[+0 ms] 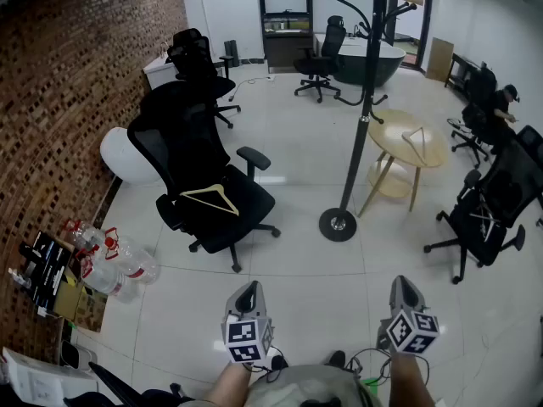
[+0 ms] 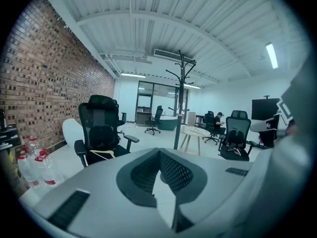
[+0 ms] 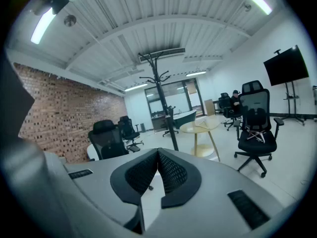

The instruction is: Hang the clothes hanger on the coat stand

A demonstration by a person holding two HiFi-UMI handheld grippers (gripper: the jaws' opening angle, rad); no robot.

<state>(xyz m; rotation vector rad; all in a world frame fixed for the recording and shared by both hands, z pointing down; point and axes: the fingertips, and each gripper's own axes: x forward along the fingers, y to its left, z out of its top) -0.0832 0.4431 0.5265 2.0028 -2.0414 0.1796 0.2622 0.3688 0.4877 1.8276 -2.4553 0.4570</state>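
The left gripper [image 1: 248, 291] and right gripper [image 1: 402, 288], both shut and empty, could knock the hanger [image 1: 209, 198] off its rolling chair [image 1: 248, 206]

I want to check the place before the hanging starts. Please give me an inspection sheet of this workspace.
Surface: pale tiled floor.
Job's things: hanger lies on the seat of a black chair; coat stand upright nearby.
Clutter: bottles and boxes by the brick wall.
Grippers: left gripper and right gripper shut, empty.
Cables: thin wires below the grippers.
Surroundings: round table, more chairs, a seated person.
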